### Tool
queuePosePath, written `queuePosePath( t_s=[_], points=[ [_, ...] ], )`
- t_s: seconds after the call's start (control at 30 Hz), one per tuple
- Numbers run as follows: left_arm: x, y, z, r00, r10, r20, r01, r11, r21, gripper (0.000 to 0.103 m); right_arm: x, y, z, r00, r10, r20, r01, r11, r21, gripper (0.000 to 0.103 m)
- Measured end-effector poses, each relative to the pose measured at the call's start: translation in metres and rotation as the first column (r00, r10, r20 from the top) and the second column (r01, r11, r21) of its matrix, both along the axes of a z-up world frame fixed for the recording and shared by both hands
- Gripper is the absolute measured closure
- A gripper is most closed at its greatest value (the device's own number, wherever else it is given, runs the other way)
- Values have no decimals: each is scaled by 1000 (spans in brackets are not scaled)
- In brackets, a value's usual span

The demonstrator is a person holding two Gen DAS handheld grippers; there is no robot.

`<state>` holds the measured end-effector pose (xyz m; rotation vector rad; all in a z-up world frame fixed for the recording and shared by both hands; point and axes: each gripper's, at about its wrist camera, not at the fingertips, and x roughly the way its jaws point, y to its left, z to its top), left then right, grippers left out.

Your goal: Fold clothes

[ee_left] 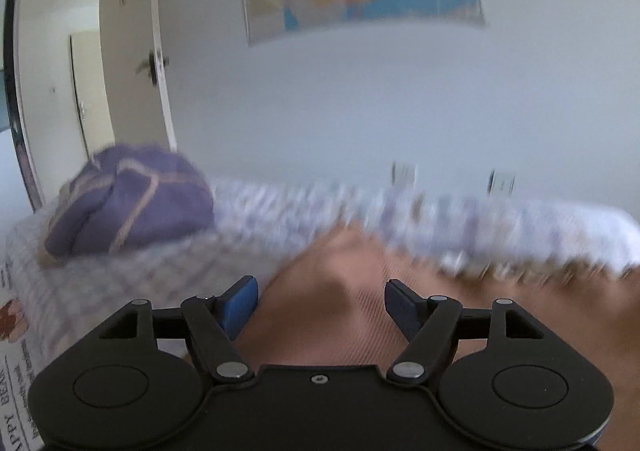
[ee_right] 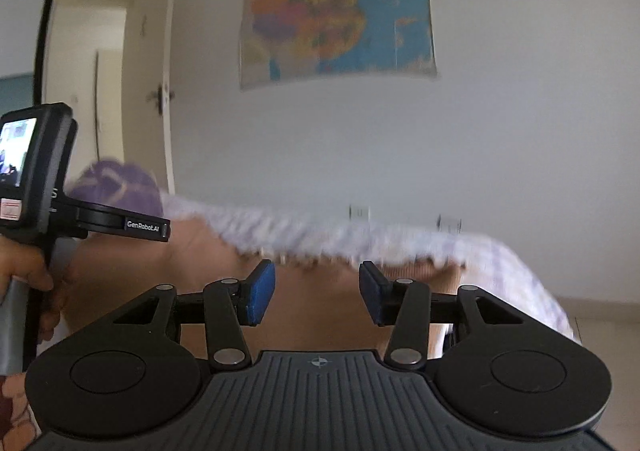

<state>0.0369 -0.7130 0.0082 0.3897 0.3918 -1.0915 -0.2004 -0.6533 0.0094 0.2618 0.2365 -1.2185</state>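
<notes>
A salmon-pink ribbed garment [ee_left: 344, 315] lies spread on the bed right ahead of my left gripper [ee_left: 320, 305], which is open with nothing between its blue pads. The same pink garment [ee_right: 316, 315] fills the space in front of my right gripper [ee_right: 316, 291], also open and empty above it. A crumpled purple garment with pale stripes [ee_left: 132, 199] sits in a heap at the far left of the bed; it shows in the right wrist view as a purple garment [ee_right: 116, 183] behind the left hand-held gripper [ee_right: 36, 171], held by a hand [ee_right: 24, 267].
The bed carries a lilac checked sheet [ee_left: 480, 223], blurred by motion, with its right edge [ee_right: 532, 283] dropping to the floor. A white wall with a map poster [ee_right: 336, 15] and two sockets stands behind. An open door [ee_left: 156, 63] is at the left.
</notes>
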Motion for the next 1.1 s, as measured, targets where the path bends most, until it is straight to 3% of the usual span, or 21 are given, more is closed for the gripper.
queuePosePath(
  t_s=[0.1,0.17,0.23,0.37,0.43,0.63,0.9,1.1],
  points=[
    [18,-10,-15,997,44,-63,-42,998,38,28,6,-4,-3,1000,13,-29,-11,999,41,47],
    [32,-13,-22,990,72,-123,-66,996,52,16,11,-6,-5,999,22,-48,-18,997,69,43],
    [35,-12,-25,982,87,-165,-81,996,48,16,15,-8,-7,997,31,-67,-25,995,96,42],
    [23,7,-15,983,119,-138,-117,993,23,16,24,-13,-11,993,52,-103,-36,988,152,37],
    [23,20,-6,978,143,-152,-143,990,12,15,21,-18,-9,995,57,-83,-44,986,159,23],
    [21,77,22,961,213,-177,-219,976,-16,1,24,5,8,992,101,-74,-91,987,130,19],
    [23,170,45,900,397,-180,-399,917,23,1,35,41,21,980,187,-75,-178,978,107,9],
    [29,255,51,830,528,-176,-525,848,69,1,49,69,26,960,264,-89,-256,962,96,4]
  ],
)
